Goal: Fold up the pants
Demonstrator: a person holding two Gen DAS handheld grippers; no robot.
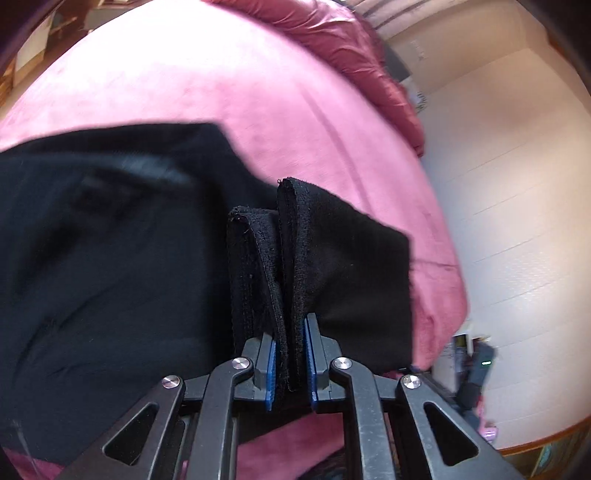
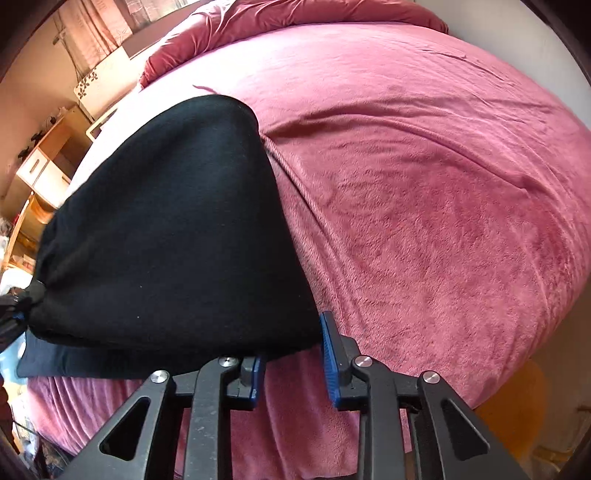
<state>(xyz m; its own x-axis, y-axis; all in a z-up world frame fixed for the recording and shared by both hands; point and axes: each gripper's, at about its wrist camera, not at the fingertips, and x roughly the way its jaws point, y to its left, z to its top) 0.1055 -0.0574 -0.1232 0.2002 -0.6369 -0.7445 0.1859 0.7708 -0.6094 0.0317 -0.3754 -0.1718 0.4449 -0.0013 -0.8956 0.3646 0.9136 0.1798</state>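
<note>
Black fleece pants [image 1: 110,240] lie on a pink blanket [image 1: 258,92] that covers a bed. My left gripper [image 1: 291,332] is shut on a stitched, doubled edge of the pants [image 1: 295,240], which stands up between its blue pads. In the right wrist view the pants [image 2: 166,221] bulge up as a folded bundle. My right gripper [image 2: 291,339] stands at their near right corner. The cloth lies over its left finger, and pink blanket [image 2: 443,184] shows in the gap between the pads. The left gripper [image 2: 14,317] holds the far left corner.
A rumpled darker pink duvet [image 2: 295,14] lies at the head of the bed. Wooden shelves and drawers [image 2: 40,166] stand on the left. A pale tiled floor [image 1: 517,184] with small clutter [image 1: 476,362] borders the bed's right edge.
</note>
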